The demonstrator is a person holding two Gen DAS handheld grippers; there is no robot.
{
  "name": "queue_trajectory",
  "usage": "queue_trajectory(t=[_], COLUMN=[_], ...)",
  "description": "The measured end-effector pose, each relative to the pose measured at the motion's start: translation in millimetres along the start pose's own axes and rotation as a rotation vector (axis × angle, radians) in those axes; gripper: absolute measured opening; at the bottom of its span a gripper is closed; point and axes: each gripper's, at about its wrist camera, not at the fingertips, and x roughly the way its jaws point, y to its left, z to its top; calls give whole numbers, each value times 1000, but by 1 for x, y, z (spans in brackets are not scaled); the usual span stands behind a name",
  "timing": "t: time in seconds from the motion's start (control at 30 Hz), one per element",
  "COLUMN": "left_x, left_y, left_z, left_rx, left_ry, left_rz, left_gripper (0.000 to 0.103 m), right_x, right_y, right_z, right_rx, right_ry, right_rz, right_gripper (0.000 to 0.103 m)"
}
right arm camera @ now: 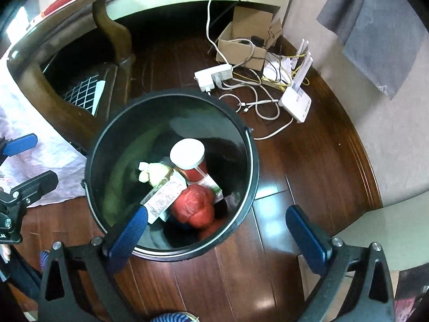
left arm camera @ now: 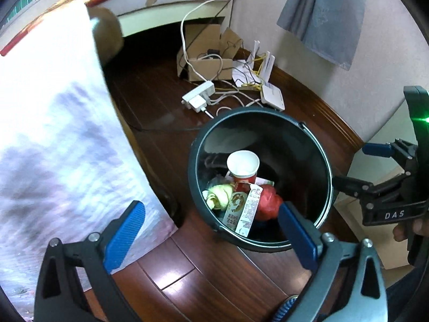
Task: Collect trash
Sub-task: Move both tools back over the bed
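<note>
A black round trash bin (left arm camera: pixel 325 177) (right arm camera: pixel 252 161) stands on the wooden floor. Inside lie a red-and-white paper cup (left arm camera: pixel 243 165) (right arm camera: pixel 189 155), a red crumpled bag (left arm camera: pixel 268 201) (right arm camera: pixel 195 205), a printed wrapper (left arm camera: pixel 248 209) (right arm camera: pixel 166 194) and a yellowish wad (left arm camera: pixel 218 194) (right arm camera: pixel 154 173). My left gripper (left arm camera: pixel 211 230) is open and empty above the bin's near-left rim. My right gripper (right arm camera: pixel 217 228) is open and empty above the bin's near rim. Each gripper also shows in the other's view, the right one (left arm camera: pixel 375 166) and the left one (right arm camera: pixel 26 161).
A white-purple cloth (left arm camera: pixel 53 139) (right arm camera: pixel 34 139) hangs at the left over dark wooden furniture (right arm camera: pixel 67 112). Behind the bin lie a power strip (left arm camera: pixel 199 96) (right arm camera: pixel 214 76), a white router (left arm camera: pixel 273 98) (right arm camera: pixel 296 103), tangled cables and a cardboard box (left arm camera: pixel 203 61) (right arm camera: pixel 246 43). A grey cloth (left arm camera: pixel 324 13) hangs on the wall.
</note>
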Motion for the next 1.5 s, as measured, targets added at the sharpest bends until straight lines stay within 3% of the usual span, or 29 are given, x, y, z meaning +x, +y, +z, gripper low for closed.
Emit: queue_trajectory(t=[0.77,1.23,1.5], left_x=[-76,-132,-155], left_y=[30,93,152], left_z=[-5,-11,-29], left_rx=[-29,-138,-264], left_ry=[-132,-257,-304], left_rz=[40,115,145], left_gripper=[100,102,102], right_x=[-66,-114,-135], right_y=[52,121,180], right_z=[20,60,87], right_rx=[-77,-167,-225], right_ry=[-151,-341,-479], right_rz=[24,79,185], right_gripper=[103,103,103])
